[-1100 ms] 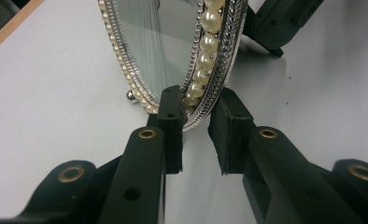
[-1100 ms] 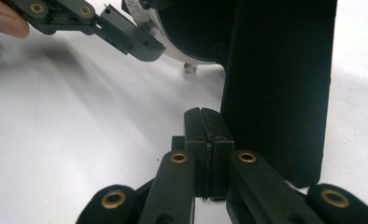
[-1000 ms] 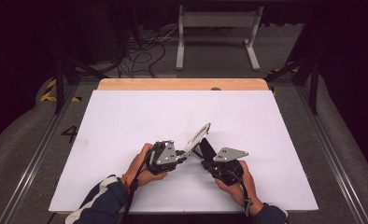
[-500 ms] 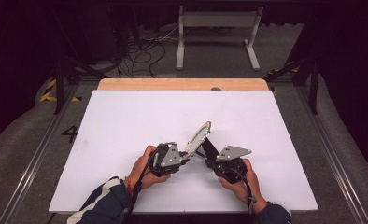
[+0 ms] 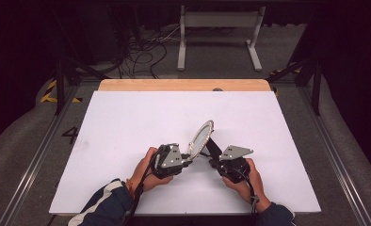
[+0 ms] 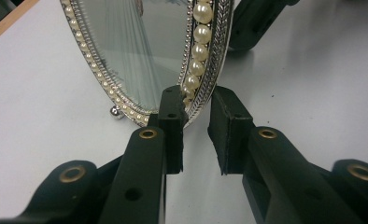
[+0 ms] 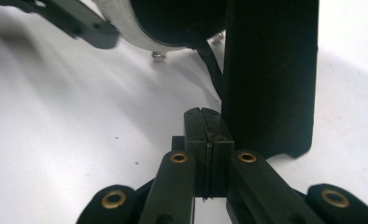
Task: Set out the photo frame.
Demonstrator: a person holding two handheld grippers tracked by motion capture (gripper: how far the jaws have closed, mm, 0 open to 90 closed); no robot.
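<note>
An oval mirror point(image 5: 201, 138) with a pearl-studded silver frame stands tilted on the white table point(image 5: 127, 122), propped from behind by a black stand point(image 5: 213, 149). My left gripper point(image 5: 189, 158) comes at it from the left. Its jaws have just closed a little and sit on the mirror's point(image 6: 140, 56) lower rim, with the rim between the pads of the left gripper point(image 6: 194, 126). My right gripper point(image 5: 216, 160) is at the mirror's right. In its own view the right gripper point(image 7: 205, 126) is shut with nothing in it, beside the black stand point(image 7: 271, 70).
A wooden strip point(image 5: 183, 84) borders the table's far edge. Beyond it are a white metal frame point(image 5: 219, 37) and loose cables point(image 5: 141, 52) on the floor. Metal rails point(image 5: 33, 155) run along both sides of the table.
</note>
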